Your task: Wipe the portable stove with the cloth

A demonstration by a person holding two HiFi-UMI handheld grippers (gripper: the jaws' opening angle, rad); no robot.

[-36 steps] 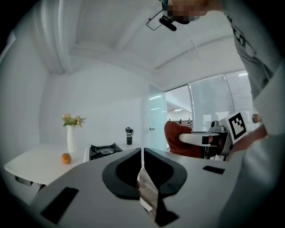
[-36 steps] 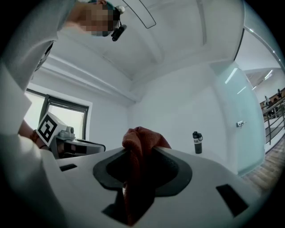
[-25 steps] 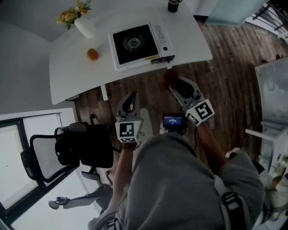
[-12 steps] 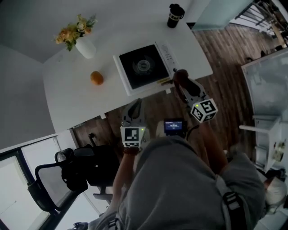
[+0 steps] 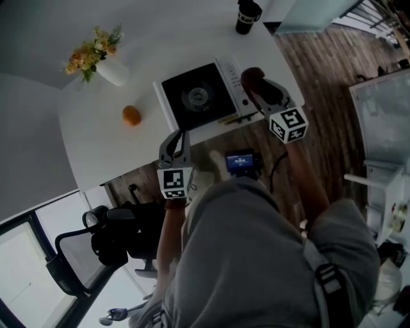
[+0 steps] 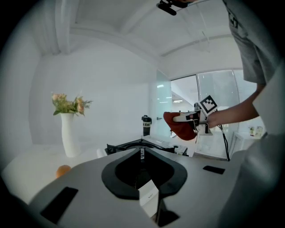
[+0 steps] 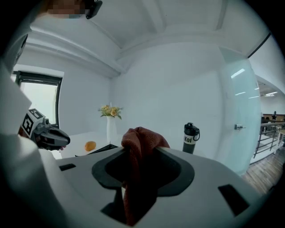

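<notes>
The portable stove (image 5: 195, 97), white with a black top and a round burner, sits on the white table (image 5: 96, 144). My right gripper (image 5: 255, 88) is shut on a dark red cloth (image 5: 252, 77) and hangs at the stove's right end, beside its control panel. In the right gripper view the cloth (image 7: 139, 151) hangs bunched between the jaws. My left gripper (image 5: 175, 138) is shut with nothing in it, over the table's front edge just left of the stove. The left gripper view has the stove (image 6: 133, 145) right past the jaws and the cloth (image 6: 180, 125) to the right.
An orange (image 5: 131, 115) and a white vase of flowers (image 5: 109, 67) stand left of the stove. A black bottle (image 5: 247, 15) is at the table's far right corner. A black office chair (image 5: 115, 237) stands at the lower left, on the wooden floor (image 5: 320, 70).
Both grippers have moved forward from over the floor to the table. The right one carried the cloth up to the stove's right end; the left reached the table's front edge.
</notes>
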